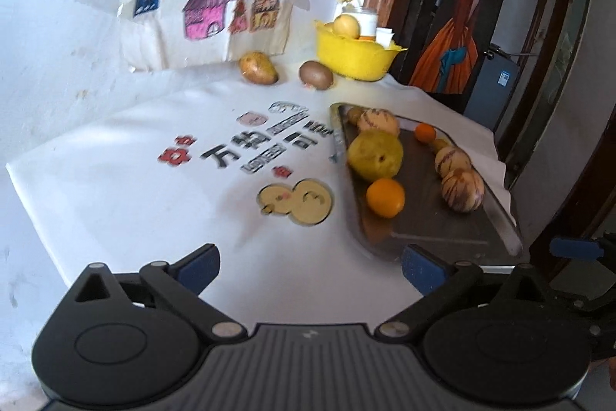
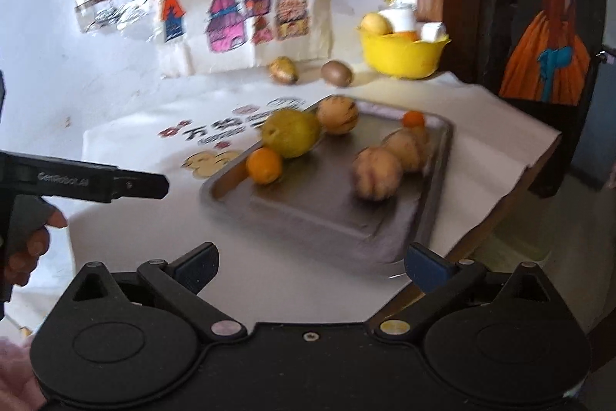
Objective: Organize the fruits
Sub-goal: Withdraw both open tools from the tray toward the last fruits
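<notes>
Bare cloth [image 1: 127, 203] left of fruit-crowded tray [image 1: 423, 226] gives passage.

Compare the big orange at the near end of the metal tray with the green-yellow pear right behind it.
The orange is a smooth, round, bright orange ball; the pear is dull green-yellow with a small dark spot on its skin. The pear looks clearly bigger and lumpier than the orange. The orange lies nearer the camera, the pear farther back. Both sit along the left rim of the metal tray, close together, untouched by either gripper.
</notes>
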`<state>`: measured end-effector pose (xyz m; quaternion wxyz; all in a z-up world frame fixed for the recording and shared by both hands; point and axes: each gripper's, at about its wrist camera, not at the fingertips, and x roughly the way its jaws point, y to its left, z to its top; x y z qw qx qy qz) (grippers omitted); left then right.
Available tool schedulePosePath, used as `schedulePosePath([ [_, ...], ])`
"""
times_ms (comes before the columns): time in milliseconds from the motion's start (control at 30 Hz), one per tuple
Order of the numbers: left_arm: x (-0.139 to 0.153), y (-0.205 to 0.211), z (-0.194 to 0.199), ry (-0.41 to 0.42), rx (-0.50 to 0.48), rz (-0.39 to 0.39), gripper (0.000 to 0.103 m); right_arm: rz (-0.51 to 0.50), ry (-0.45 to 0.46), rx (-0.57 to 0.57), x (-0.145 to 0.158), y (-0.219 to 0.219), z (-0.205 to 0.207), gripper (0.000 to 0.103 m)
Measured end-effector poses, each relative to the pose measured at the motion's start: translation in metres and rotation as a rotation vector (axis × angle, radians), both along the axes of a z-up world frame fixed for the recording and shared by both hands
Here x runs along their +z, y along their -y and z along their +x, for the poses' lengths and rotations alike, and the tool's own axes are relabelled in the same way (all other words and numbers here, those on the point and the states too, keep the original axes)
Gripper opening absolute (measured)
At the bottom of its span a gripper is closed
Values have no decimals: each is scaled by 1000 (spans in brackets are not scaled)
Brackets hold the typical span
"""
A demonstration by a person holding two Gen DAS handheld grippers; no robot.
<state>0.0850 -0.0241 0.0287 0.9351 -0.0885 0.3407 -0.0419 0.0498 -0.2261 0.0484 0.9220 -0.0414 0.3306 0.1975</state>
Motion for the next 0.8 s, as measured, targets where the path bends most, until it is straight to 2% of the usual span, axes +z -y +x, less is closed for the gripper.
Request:
schedulePosePath([
  [200,0,-27,-4,-33,6,12,103,-26,-13,67,7,-25,-2,102],
  [467,13,-61,7,-63,23,107,103,-44,-2,146,17,-52,14,102],
  [700,17,-89,32,-104,101,82,103,-75,11,214,23,-69,38,102],
  [800,20,-98,45,-101,138,81,103,-132,71,239,27,-71,48,102],
])
